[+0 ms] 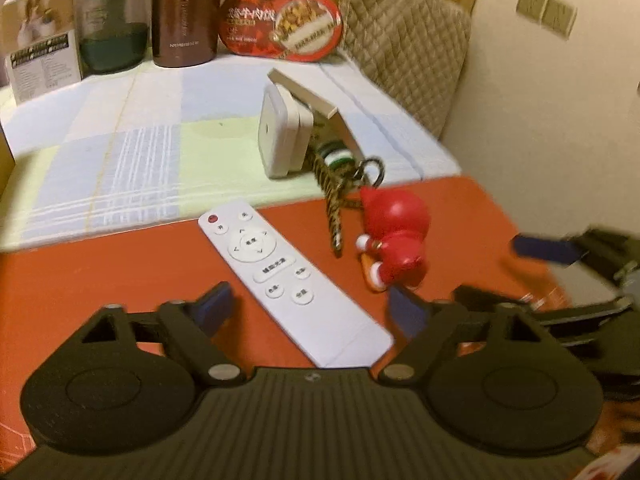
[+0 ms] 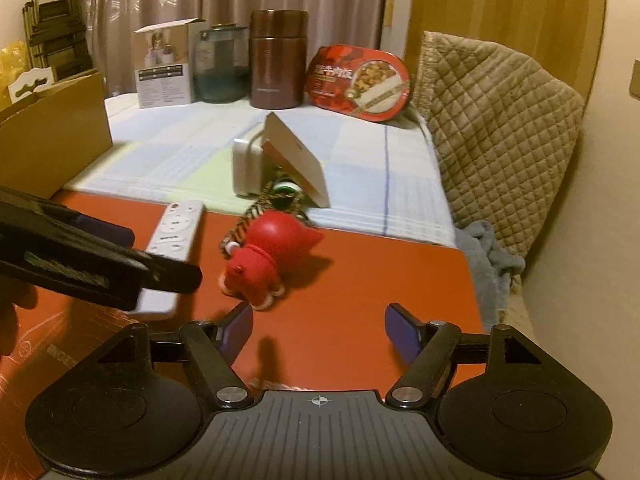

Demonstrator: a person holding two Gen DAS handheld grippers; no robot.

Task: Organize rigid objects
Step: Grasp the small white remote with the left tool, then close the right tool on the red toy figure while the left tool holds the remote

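Note:
A white remote control [image 1: 288, 280] lies on the red mat [image 1: 100, 280], its near end between the open fingers of my left gripper [image 1: 312, 312], not gripped. A red toy figure keychain [image 1: 396, 240] with a striped strap lies just right of it. In the right wrist view the red figure [image 2: 268, 264] lies just beyond my open, empty right gripper [image 2: 320, 332]; the remote [image 2: 172, 236] is to its left, partly hidden by the left gripper [image 2: 160, 268]. A white adapter [image 1: 280, 136] and a tilted beige box [image 1: 316, 104] stand behind on the cloth.
At the back of the table stand a printed carton [image 1: 40, 40], a green jar [image 1: 112, 28], a brown flask [image 1: 184, 16] and a red food bowl [image 1: 280, 24]. A quilted chair back [image 1: 404, 48] is at right. A cardboard box [image 2: 52, 136] stands at left.

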